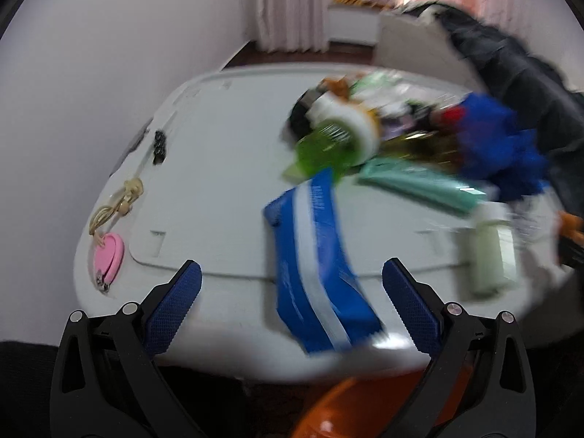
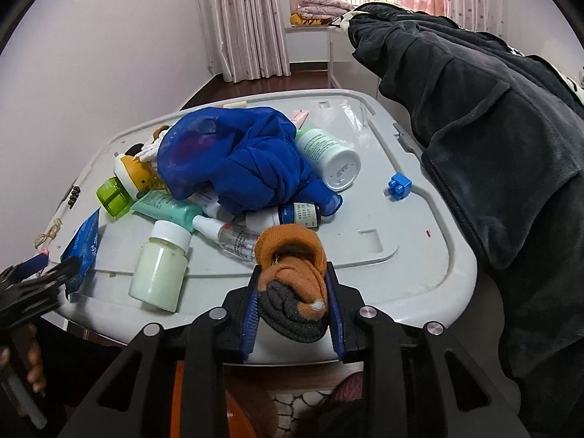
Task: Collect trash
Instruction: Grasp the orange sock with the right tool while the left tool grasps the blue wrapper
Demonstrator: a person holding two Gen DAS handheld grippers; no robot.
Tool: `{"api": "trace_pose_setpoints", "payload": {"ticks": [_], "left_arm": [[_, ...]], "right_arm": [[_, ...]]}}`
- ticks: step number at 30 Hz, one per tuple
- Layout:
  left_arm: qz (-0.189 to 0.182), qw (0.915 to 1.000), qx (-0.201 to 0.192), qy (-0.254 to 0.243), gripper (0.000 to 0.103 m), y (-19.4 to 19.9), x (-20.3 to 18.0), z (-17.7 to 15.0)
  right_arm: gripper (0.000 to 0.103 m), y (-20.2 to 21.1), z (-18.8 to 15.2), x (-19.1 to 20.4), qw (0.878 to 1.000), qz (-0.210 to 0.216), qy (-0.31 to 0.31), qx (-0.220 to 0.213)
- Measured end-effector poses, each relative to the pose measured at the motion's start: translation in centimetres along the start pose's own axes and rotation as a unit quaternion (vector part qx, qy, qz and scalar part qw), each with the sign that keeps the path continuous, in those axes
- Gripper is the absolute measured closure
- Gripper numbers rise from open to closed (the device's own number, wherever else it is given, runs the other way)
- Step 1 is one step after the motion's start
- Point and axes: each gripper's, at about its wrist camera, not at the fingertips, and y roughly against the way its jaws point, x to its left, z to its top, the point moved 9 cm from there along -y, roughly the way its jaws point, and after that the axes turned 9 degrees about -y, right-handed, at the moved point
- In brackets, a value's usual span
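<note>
My right gripper [image 2: 294, 294] is shut on a rolled orange and grey sock [image 2: 292, 281], held just above the near edge of the grey lid [image 2: 419, 255]. My left gripper [image 1: 290, 284] is open and empty, with a blue and white foil wrapper [image 1: 314, 262] lying between its fingers; the same wrapper shows in the right wrist view [image 2: 83, 244]. A pile lies on the lid: a blue cloth [image 2: 237, 160], a green cup [image 2: 113, 197], a teal tube [image 2: 164, 208], a milky bottle [image 2: 160, 266], a white jar [image 2: 328, 157] and small dropper bottles [image 2: 281, 215].
A pink heart keyring [image 1: 108, 259] and black clips [image 1: 158, 142] lie at the lid's left edge. A blue toy brick [image 2: 399, 184] sits to the right. Dark clothing [image 2: 492, 146] hangs over the right side. An orange object [image 1: 328, 408] is below the lid's front edge.
</note>
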Motion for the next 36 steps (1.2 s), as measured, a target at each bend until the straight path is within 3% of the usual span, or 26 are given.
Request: {"api": "trace_pose_setpoints", "payload": {"ticks": [2,4,6,9,10,14,18,22,27,28,29,30,31,32,36], "left_arm": [[-0.007,0.9995,0.030,0.009,0.007,-2.8,0.1,-0.2],[-0.003,1.0000,0.004,0.004,0.015,-2.7,0.2,0.2],[-0.015,0.9998,-0.010,-0.012,0.060,-2.1,-0.3,0.5],[-0.035,0.9985,-0.013,-0.040,0.072,-0.7,-1.5,0.4],[-0.047,0.9979,-0.015,-0.041,0.082,-0.1,-1.8,0.3],[-0.088,0.9937,-0.041,-0.056,0.083,4.6,-3.1,-0.3],[-0.127,0.9884,-0.051,-0.064,0.083,8.8,-4.0,-2.2],[-0.157,0.9832,-0.041,-0.084,0.083,11.0,-5.0,-5.0],[-0.183,0.9780,0.022,-0.099,0.082,10.0,-5.7,-8.9],[-0.188,0.9763,0.037,-0.100,0.079,9.6,-5.8,-9.6],[-0.190,0.9741,0.060,-0.106,0.066,8.9,-6.1,-10.5],[-0.192,0.9725,0.076,-0.109,0.055,8.4,-6.3,-11.1],[-0.192,0.9710,0.093,-0.108,0.027,7.9,-6.3,-11.6],[-0.193,0.9701,0.107,-0.102,0.019,7.3,-6.3,-12.2],[-0.208,0.9674,0.119,-0.082,0.019,6.7,-5.9,-12.5]], "right_arm": [[0.071,0.1,0.1,0.2,1.000,0.003,-0.001,-0.002],[0.071,0.1,0.2,-0.2,1.000,0.005,0.001,-0.004],[0.071,0.4,0.2,-0.2,1.000,0.004,0.004,-0.009],[0.071,0.6,0.2,-0.2,1.000,0.005,0.003,-0.013],[0.071,0.8,0.1,-0.2,1.000,0.004,0.003,-0.016],[0.071,2.3,0.1,0.5,0.999,0.008,0.020,-0.037],[0.071,4.6,-1.4,2.3,0.998,0.040,0.035,-0.031],[0.071,7.2,-5.2,4.9,0.994,0.087,0.067,0.006],[0.071,7.7,-10.0,6.6,0.985,0.122,0.085,0.083],[0.068,7.3,-10.9,6.9,0.983,0.126,0.088,0.102],[0.064,7.1,-11.7,7.0,0.981,0.125,0.092,0.116],[0.048,6.5,-12.5,7.1,0.979,0.119,0.098,0.133],[0.033,5.7,-13.3,7.0,0.977,0.107,0.101,0.152],[0.032,5.3,-13.6,6.9,0.978,0.100,0.100,0.157],[0.033,4.7,-11.6,6.5,0.982,0.100,0.067,0.143]]}}
